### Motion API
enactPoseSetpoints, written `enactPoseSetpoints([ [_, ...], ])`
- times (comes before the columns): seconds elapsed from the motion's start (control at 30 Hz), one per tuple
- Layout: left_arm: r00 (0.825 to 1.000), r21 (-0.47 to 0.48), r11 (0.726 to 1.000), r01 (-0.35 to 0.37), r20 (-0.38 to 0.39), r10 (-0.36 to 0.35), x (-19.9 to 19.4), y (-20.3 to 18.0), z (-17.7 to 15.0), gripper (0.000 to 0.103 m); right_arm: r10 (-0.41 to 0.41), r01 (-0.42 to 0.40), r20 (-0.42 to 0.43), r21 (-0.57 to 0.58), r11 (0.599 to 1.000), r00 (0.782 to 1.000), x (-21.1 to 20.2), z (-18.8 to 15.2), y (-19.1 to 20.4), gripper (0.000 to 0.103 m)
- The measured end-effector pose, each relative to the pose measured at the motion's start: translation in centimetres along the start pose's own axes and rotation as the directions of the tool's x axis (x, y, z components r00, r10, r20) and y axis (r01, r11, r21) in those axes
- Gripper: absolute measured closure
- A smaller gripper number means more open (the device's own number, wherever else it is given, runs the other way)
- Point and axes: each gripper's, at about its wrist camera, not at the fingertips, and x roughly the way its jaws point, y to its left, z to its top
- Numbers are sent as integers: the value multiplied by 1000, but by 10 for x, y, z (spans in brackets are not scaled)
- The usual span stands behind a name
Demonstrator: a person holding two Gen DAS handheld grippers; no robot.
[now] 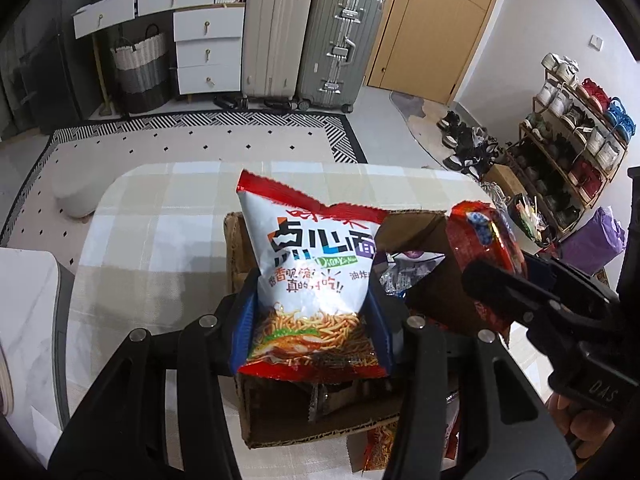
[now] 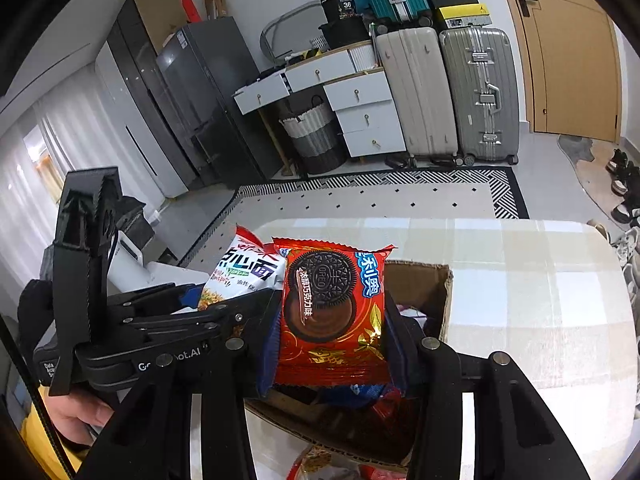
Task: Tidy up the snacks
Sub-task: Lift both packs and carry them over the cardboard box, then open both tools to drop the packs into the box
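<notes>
My left gripper [image 1: 310, 320] is shut on a white and red noodle snack bag [image 1: 312, 264] and holds it upright above an open cardboard box [image 1: 320, 424] on the checked table. My right gripper [image 2: 330, 320] is shut on a red Oreo pack [image 2: 332, 312] above the same box [image 2: 432, 292]. The right gripper also shows at the right of the left wrist view [image 1: 496, 280] with the Oreo pack [image 1: 484, 236]. The noodle bag shows at the left of the right wrist view [image 2: 244, 272]. Several wrapped snacks lie inside the box.
A loose snack packet [image 1: 380, 452] lies on the checked tablecloth [image 1: 160, 232] in front of the box. A white stool [image 1: 76, 192] stands beyond the table's left. Suitcases, drawers, a door and a shoe rack [image 1: 576, 152] are further off.
</notes>
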Motion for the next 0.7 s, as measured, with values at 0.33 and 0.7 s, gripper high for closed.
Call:
enactPoseSetpoints([
  [0.33, 1000, -17, 1000, -18, -4, 18, 2, 2, -20, 58, -51, 49, -50, -54, 997, 997, 15, -7, 2, 58],
  [0.7, 995, -48, 997, -58, 74, 62, -39, 6, -30, 22, -78, 75, -76, -40, 996, 994, 24, -13, -3, 58],
])
